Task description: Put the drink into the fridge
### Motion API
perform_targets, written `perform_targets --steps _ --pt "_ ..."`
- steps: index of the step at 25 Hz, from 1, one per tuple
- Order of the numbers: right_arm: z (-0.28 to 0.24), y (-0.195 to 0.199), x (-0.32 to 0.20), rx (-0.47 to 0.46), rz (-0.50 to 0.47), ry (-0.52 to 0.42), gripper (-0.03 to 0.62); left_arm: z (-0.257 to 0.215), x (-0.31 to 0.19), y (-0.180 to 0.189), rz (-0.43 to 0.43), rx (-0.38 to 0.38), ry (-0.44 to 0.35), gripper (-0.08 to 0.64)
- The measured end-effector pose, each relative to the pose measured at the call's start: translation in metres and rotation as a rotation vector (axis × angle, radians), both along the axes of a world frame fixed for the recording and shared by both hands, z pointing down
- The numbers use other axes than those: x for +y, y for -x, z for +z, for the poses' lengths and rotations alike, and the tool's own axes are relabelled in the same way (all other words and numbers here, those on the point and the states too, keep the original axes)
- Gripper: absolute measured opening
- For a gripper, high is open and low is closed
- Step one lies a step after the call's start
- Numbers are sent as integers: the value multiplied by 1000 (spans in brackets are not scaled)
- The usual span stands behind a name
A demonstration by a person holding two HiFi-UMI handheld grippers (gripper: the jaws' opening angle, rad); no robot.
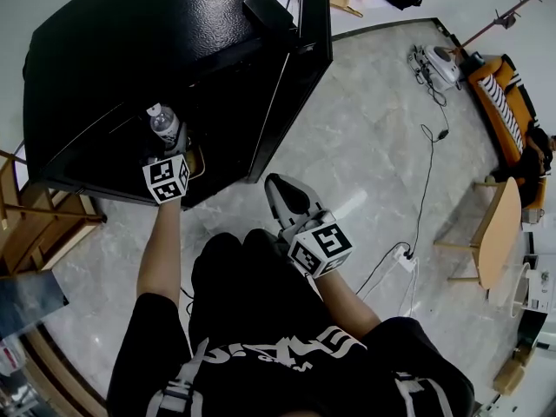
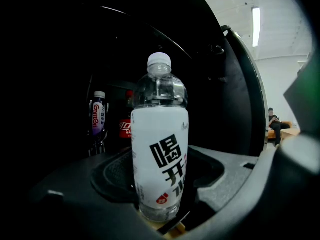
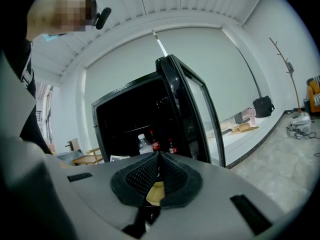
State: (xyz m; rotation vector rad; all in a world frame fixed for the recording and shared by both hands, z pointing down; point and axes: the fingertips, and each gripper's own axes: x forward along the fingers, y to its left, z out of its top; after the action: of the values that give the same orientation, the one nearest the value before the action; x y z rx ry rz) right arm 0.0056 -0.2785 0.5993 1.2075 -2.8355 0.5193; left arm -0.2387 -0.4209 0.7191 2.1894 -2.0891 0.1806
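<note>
The drink is a clear bottle (image 1: 163,122) with a white cap and a white label (image 2: 160,159) printed in black. It stands upright between the pads of my left gripper (image 1: 169,146), which is shut on it, right at the dark opening of the black fridge (image 1: 130,59). The fridge door (image 1: 300,76) stands open to the right. Inside, a purple-labelled bottle (image 2: 98,115) and a cola bottle (image 2: 126,126) stand at the back. My right gripper (image 1: 282,194) hangs over the person's lap, jaws shut with nothing in them, pointing toward the fridge (image 3: 135,119).
A wooden frame (image 1: 35,224) stands left of the fridge. On the stone floor to the right lie a cable (image 1: 426,189) and a power strip (image 1: 407,259). Further right are a wooden table (image 1: 499,233) and an orange sofa (image 1: 504,102). A person (image 2: 274,121) sits far off.
</note>
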Motion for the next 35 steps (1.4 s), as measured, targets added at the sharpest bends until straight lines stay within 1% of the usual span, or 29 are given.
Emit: perform_targets --steps 4,12,15,21,26,31,35 --pt "8 1 -1 3 1 10 20 13 -2 -8 28 -12 13 294" --pt "18 -4 -2 5 14 29 19 16 -5 -8 29 1 -1 296" --pt "19 -4 -1 4 7 34 20 16 -5 -8 24 4 5 296" --pt "4 -1 1 5 -15 44 20 3 20 -12 19 8 37 296" --pt "-31 7 7 9 -44 51 20 -28 64 -23 19 34 65 296" --pt "-73 14 16 15 -84 49 20 -80 106 -38 25 74 69 296" --pt "-106 11 25 12 -88 42 19 -120 139 -48 25 93 73 296"
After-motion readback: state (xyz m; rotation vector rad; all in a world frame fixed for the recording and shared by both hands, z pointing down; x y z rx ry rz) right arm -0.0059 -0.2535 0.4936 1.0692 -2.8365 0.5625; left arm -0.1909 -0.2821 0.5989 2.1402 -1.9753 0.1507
